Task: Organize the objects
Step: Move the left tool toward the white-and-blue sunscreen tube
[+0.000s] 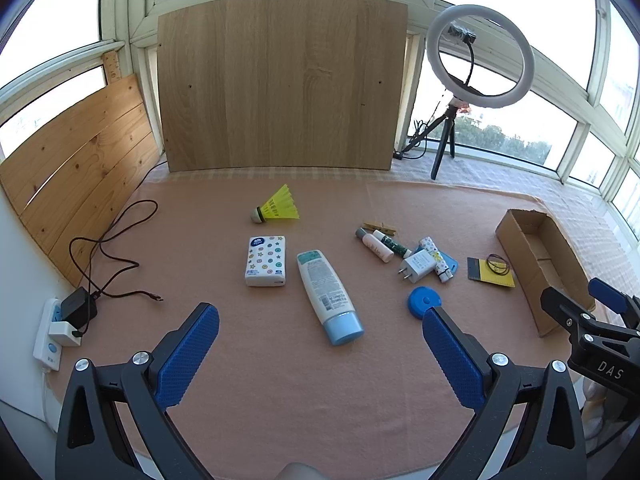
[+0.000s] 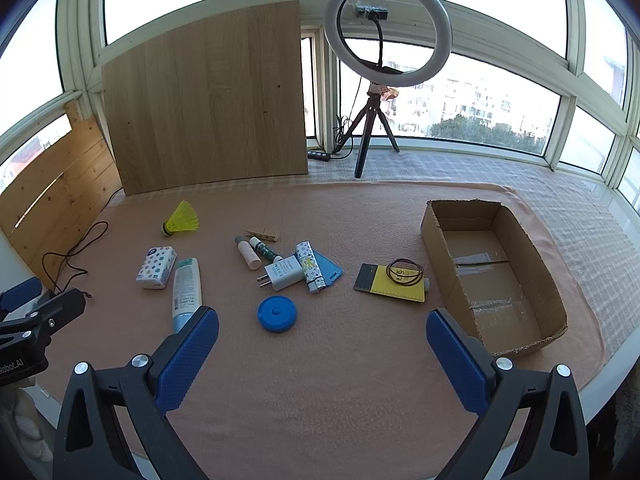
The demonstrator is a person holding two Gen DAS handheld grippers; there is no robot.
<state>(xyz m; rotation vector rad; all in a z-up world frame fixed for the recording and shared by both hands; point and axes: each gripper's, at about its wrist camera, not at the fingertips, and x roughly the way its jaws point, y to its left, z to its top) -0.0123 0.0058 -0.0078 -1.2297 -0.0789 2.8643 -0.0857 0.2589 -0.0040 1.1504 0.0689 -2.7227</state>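
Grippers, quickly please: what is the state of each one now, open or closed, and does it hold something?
Left gripper: open, holding nothing.
Right gripper: open, holding nothing.

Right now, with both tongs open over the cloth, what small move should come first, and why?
Probably ease the right tongs forward onto the blue round case. It lies nearest them, apart from the pile, and the cardboard box just to the right looks empty. The left tongs sit closer to the lotion tube.
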